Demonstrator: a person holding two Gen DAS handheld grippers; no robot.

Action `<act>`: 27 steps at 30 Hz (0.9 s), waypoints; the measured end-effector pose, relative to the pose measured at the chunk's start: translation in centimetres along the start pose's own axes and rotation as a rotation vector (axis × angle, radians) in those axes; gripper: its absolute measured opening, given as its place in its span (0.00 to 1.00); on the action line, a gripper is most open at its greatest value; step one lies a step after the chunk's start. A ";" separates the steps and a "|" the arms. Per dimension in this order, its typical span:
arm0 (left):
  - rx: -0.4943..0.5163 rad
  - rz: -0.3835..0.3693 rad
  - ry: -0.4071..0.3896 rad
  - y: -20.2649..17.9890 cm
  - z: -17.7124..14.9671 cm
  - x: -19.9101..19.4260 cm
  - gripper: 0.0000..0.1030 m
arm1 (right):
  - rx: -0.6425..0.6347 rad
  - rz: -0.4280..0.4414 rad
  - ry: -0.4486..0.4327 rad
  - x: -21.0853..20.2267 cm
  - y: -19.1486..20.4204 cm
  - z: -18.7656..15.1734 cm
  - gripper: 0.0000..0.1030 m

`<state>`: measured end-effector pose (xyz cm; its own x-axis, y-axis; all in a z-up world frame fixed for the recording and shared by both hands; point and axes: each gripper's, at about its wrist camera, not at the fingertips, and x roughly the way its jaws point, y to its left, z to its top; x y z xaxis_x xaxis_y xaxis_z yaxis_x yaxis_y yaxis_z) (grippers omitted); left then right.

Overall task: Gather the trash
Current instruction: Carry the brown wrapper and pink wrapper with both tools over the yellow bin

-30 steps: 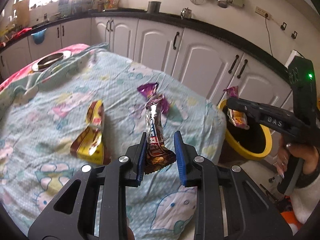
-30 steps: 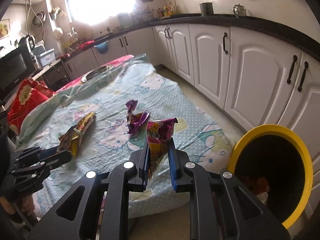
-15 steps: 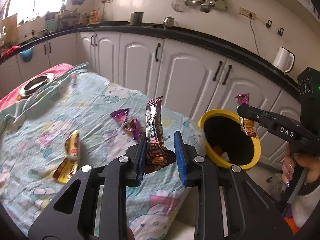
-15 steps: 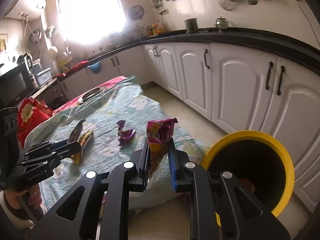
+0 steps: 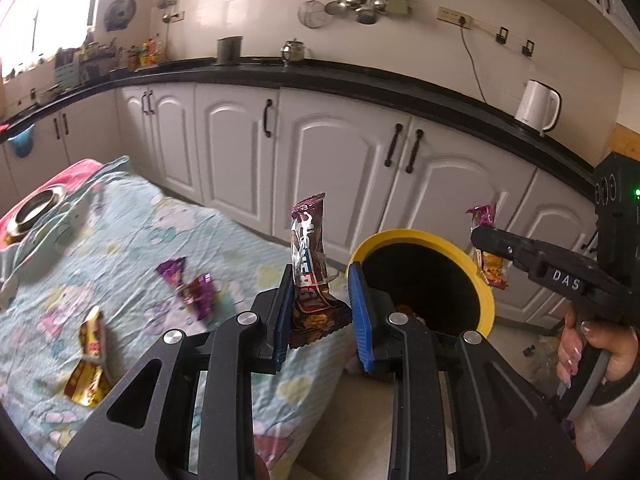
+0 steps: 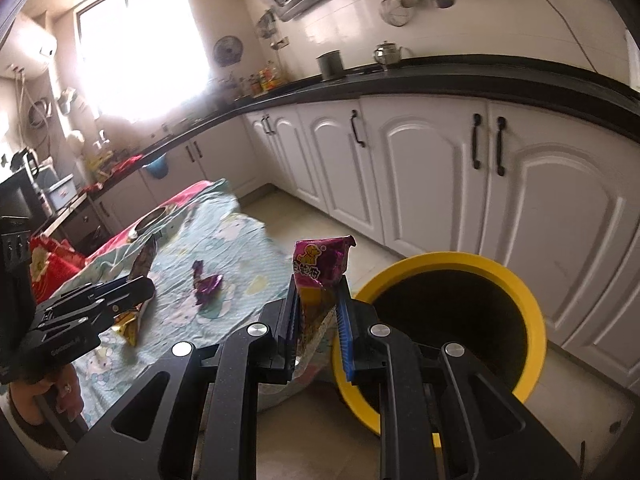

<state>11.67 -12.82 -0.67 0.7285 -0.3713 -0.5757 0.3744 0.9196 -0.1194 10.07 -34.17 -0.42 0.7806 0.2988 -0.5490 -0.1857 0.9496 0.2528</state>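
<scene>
My left gripper (image 5: pixel 320 300) is shut on a brown snack wrapper (image 5: pixel 309 268), held upright just left of the yellow-rimmed bin (image 5: pixel 486 300). My right gripper (image 6: pixel 318 320) is shut on a purple and yellow snack wrapper (image 6: pixel 320 276), close to the bin's rim (image 6: pixel 536 320). In the left wrist view the right gripper (image 5: pixel 486 240) hangs its wrapper (image 5: pixel 490 268) over the bin's right rim. A crumpled purple wrapper (image 5: pixel 192 288) and a gold wrapper (image 5: pixel 90 364) lie on the blue patterned cloth (image 5: pixel 120 248).
White cabinets (image 5: pixel 332 168) under a black counter run behind the bin. A white kettle (image 5: pixel 536 106) stands on the counter. A metal dish (image 5: pixel 32 208) sits at the cloth's far left. The bin holds some trash at its bottom.
Both grippers have moved right, away from the cloth and toward the bin, each keeping its wrapper. The bin now looms larger in both views.
</scene>
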 end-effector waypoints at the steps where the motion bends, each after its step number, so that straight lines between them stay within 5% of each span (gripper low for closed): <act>1: 0.004 -0.005 0.000 -0.3 0.1 0.2 0.19 | 0.003 -0.008 -0.003 -0.1 -0.3 -0.1 0.16; 27: 0.111 -0.160 0.128 -7.7 0.8 9.6 0.19 | 0.125 -0.157 0.026 -0.6 -7.4 -3.4 0.16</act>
<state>16.21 -23.58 -4.61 0.5789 -0.4852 -0.6554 0.5453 0.8279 -0.1312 8.93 -41.03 -4.66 0.7784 0.1514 -0.6093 0.0145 0.9659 0.2585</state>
